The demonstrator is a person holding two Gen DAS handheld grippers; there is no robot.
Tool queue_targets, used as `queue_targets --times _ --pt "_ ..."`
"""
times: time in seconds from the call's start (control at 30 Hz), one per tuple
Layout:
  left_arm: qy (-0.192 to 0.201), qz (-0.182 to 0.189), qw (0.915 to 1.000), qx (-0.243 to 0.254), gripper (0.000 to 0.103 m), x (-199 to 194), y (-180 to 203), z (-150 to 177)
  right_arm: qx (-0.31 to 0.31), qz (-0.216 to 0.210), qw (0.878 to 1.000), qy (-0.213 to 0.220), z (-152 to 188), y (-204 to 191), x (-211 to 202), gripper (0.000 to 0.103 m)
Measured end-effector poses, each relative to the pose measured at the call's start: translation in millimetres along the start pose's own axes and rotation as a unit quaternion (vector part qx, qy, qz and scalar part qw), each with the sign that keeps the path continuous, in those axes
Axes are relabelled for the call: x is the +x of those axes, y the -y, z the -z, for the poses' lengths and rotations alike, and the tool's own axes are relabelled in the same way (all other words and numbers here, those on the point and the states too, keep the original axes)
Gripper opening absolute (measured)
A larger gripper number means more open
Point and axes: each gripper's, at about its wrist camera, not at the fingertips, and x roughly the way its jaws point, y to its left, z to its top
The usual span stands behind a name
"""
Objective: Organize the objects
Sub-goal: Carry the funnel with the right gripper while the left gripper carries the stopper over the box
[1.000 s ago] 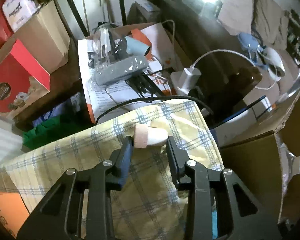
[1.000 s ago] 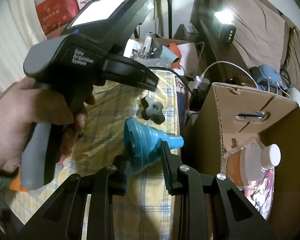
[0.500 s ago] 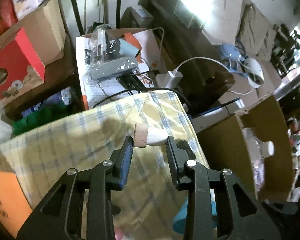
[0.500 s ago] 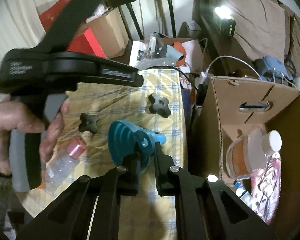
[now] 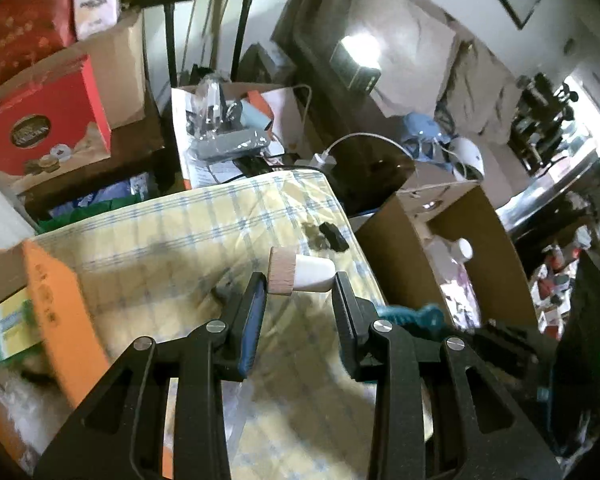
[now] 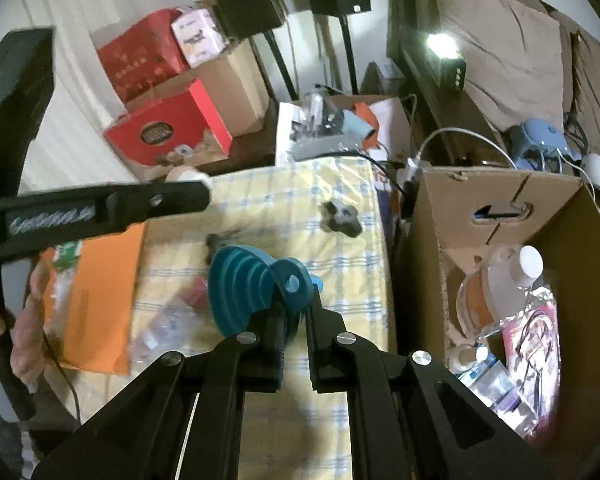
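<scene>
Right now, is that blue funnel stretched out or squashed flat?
Stretched out. In the right wrist view the blue funnel shows stepped rings fanning into a cone, pinched in the right hand-held gripper.

both fisheye views bend straight lines and darken to black at the corners. a small bright rectangular lamp point(image 5: 359, 53) point(image 6: 443, 45) blows out to white glare against the dim brown backdrop. daylight flares at the left view's right edge. motion blur smears the yellow checked tablecloth point(image 5: 204, 240) point(image 6: 352, 280) and the open brown cardboard box point(image 5: 476, 240) point(image 6: 548, 208).
</scene>
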Motion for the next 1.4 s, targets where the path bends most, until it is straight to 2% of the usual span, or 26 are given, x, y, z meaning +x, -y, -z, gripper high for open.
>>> queue_targets --times 0.2,0.47,0.77,1.03,1.17,1.4 --pt "0.016 -0.006 0.9998 -0.012 0.031 -46.2 -22.3 25.5 -0.011 -0.015 1.0 0.014 -3.1 -27.5 -22.6 0.007" --pt "0.039 -0.026 0.9982 -0.038 0.031 -105.8 -78.1 70.8 -0.041 -0.05 0.998 0.024 0.7 -79.7 -44.1 0.007" --pt "0.049 -0.043 0.9942 -0.086 0.031 -146.1 -148.4 130.0 -0.08 -0.084 0.993 0.022 3.5 -147.5 -38.8 0.007" --pt "0.043 -0.081 0.9882 -0.123 0.031 -166.0 -208.4 170.5 -0.108 -0.116 0.987 0.005 10.6 -201.7 -22.9 0.007" --pt "0.032 -0.105 0.9857 -0.128 0.031 -165.4 -229.1 188.7 -0.126 -0.135 0.983 -0.009 18.2 -230.9 -11.7 0.007" --pt "0.016 -0.116 0.9812 -0.153 0.031 -154.0 -262.0 204.6 -0.162 -0.15 0.975 -0.038 36.7 -284.7 16.0 0.007"
